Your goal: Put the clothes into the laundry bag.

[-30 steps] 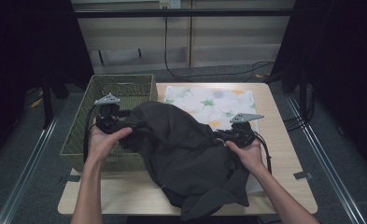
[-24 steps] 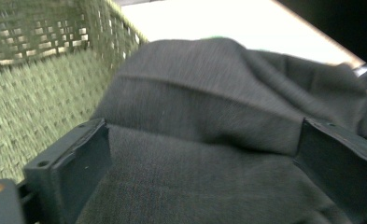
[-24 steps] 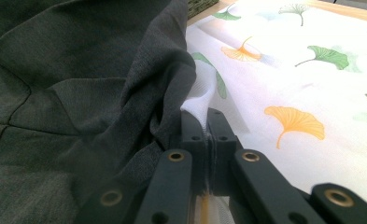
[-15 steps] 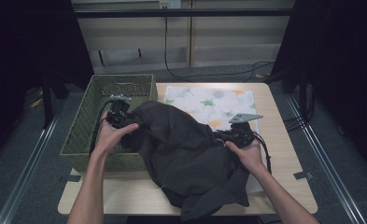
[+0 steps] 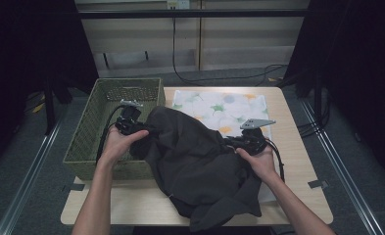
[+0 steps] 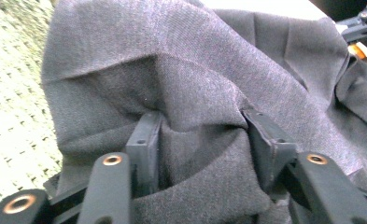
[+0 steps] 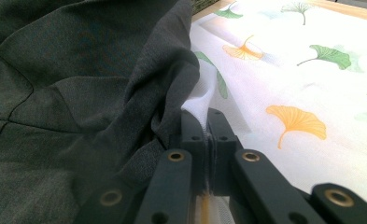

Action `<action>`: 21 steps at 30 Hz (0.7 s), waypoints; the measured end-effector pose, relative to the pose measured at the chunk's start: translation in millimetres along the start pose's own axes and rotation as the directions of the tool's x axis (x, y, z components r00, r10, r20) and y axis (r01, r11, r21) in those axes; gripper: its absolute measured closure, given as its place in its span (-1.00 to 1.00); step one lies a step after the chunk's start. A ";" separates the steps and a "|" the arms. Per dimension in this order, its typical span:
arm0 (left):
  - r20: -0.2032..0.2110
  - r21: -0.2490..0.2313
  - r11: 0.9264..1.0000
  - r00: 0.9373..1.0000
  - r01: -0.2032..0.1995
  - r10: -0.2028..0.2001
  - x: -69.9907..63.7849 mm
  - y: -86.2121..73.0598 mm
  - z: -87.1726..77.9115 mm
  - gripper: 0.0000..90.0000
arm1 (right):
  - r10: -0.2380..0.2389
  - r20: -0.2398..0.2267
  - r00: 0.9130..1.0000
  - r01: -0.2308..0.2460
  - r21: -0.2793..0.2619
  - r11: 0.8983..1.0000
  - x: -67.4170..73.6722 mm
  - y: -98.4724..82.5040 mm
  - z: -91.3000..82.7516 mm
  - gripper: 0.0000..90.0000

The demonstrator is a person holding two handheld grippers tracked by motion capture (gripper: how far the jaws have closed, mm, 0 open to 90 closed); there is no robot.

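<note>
A dark grey garment (image 5: 195,156) lies crumpled across the wooden table (image 5: 298,161), partly over a white cloth printed with leaves (image 5: 219,105). My left gripper (image 5: 142,132) is at the garment's left edge, beside the basket. Its jaws have just been closing, and in the left gripper view (image 6: 200,121) both pads press into a bunched fold of the garment (image 6: 172,70). My right gripper (image 5: 236,143) is at the garment's right side. In the right gripper view (image 7: 202,116) it is shut, pinching the garment's edge (image 7: 78,93) together with a bit of the white cloth (image 7: 312,70).
A green woven basket (image 5: 89,127) stands at the table's left, against the garment. A black cable trails on the floor behind the table. Metal rails run along both sides of the floor. Bare wood shows at the front left and the right edge.
My left gripper came down and to the right from above the basket's rim onto the garment's edge, and its jaws narrowed on the fabric. The right gripper kept still.
</note>
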State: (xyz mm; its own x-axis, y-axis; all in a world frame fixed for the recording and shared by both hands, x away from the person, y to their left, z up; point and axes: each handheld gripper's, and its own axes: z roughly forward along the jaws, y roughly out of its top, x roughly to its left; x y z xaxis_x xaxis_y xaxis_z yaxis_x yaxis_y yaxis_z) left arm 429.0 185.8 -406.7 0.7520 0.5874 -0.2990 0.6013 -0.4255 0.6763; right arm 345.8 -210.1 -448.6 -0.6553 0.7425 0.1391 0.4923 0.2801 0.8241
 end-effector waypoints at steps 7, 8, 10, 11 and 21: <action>-0.060 -0.113 0.994 0.998 0.003 -0.009 -9.5 2.4 -18.1 0.36 | 0.001 -0.001 1.000 -0.001 0.002 1.000 -0.5 -0.3 0.1 0.97; -0.060 -0.113 0.994 0.998 0.003 -0.009 -9.5 2.4 -18.1 0.49 | 0.001 -0.001 1.000 -0.001 0.002 1.000 -0.5 -0.3 0.1 0.97; -0.081 -0.108 0.993 0.996 -0.038 0.029 -16.5 5.0 -23.1 0.72 | 0.002 -0.001 1.000 -0.002 0.002 1.000 -0.5 -0.3 0.3 0.97; -0.103 -0.091 0.995 0.994 -0.045 0.035 -18.8 6.1 -22.5 0.72 | 0.003 -0.001 1.000 -0.003 0.003 1.000 -0.4 -0.3 0.5 0.97; -0.073 -0.243 0.964 0.993 -0.111 0.096 -52.5 24.7 -43.2 0.89 | 0.004 0.002 1.000 -0.004 0.004 1.000 -0.8 -0.7 1.6 0.97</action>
State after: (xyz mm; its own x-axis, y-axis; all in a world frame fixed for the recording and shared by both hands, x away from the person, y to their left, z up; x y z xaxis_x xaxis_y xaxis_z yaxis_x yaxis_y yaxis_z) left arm 392.7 174.2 -345.2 0.7844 0.5927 -0.1828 0.4306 -0.3082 0.8483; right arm 346.9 -209.9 -450.1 -0.6520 0.7449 0.1418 0.4975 0.2791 0.8213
